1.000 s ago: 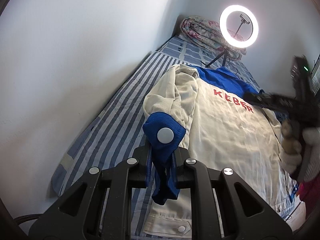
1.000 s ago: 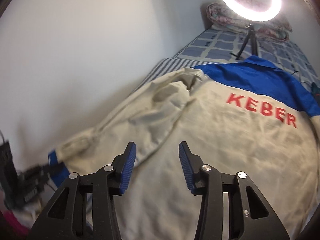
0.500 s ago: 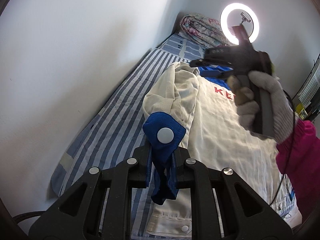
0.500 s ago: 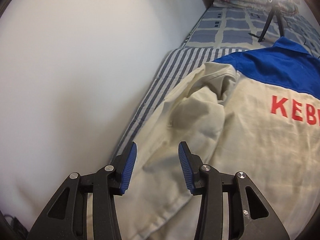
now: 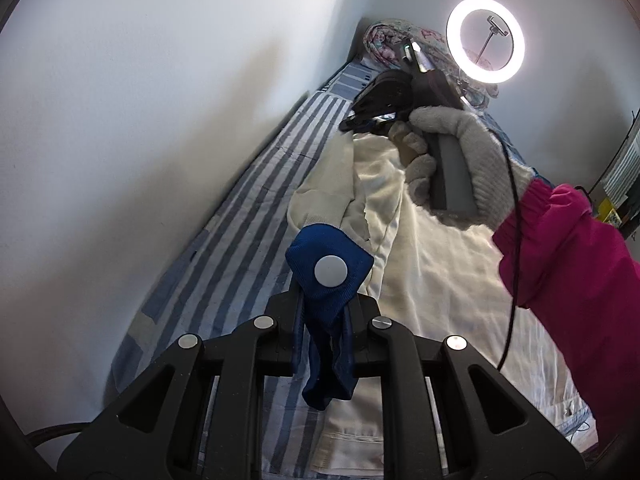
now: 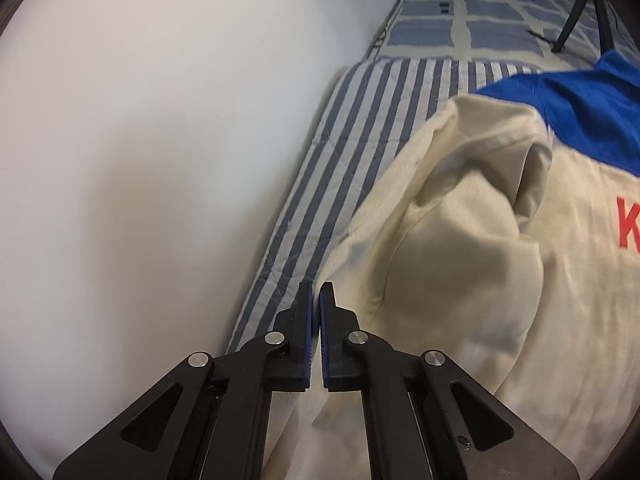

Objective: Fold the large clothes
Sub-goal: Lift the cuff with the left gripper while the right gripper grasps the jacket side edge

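Closing since before, right hand-held gripper (image 6: 315, 312) is now narrow (empty); left hand-held gripper (image 5: 323, 312) clamps cream jacket's (image 6: 460, 264) blue cuff (image 5: 326, 268).

A: Walls?
B: Plain white wall (image 5: 160, 100) fills the 9 o'clock side and runs along the bed (image 5: 224, 240).

A: Bedding?
B: Blue-and-white striped sheet (image 6: 360, 128) near; a blue check sheet (image 6: 472, 16) beyond it toward 12 o'clock. A folded floral quilt (image 5: 384, 40) lies at the far end.

A: Lighting?
B: A lit ring light (image 5: 485, 40) at 1 o'clock, on a black tripod (image 6: 576, 12) standing on the bed.
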`<move>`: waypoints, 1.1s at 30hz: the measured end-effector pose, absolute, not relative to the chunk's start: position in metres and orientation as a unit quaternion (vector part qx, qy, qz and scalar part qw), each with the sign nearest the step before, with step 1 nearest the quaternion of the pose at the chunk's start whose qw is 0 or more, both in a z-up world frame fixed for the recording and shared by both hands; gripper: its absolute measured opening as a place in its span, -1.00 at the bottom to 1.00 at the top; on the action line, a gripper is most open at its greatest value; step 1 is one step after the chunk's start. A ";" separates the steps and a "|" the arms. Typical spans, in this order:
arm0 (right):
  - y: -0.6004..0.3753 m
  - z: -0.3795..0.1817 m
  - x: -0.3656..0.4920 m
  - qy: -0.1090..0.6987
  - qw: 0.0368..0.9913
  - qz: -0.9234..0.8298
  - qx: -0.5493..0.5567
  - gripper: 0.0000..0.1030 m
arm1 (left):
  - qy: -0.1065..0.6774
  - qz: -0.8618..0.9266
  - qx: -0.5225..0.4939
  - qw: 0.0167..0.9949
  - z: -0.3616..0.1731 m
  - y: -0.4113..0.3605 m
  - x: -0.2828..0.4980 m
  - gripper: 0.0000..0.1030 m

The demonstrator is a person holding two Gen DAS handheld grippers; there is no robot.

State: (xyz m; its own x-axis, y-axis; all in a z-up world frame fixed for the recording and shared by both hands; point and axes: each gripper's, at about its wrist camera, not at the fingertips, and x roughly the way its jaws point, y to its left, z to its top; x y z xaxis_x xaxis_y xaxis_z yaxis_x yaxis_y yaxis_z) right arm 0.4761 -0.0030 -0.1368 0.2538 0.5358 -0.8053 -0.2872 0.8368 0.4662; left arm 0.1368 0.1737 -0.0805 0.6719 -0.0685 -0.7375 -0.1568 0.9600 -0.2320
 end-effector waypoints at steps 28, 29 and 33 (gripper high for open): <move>-0.164 -0.110 0.422 0.514 0.798 0.276 0.151 0.26 | 0.368 -0.127 0.058 0.919 -0.070 0.010 0.078 -0.74; -0.160 -0.116 0.425 0.515 0.793 0.281 0.164 0.26 | 0.369 -0.128 0.057 0.919 -0.070 0.010 0.080 -0.74; -0.138 -0.133 0.443 0.526 0.786 0.278 0.168 -0.12 | 0.374 -0.130 0.056 0.917 -0.071 0.011 0.082 -0.74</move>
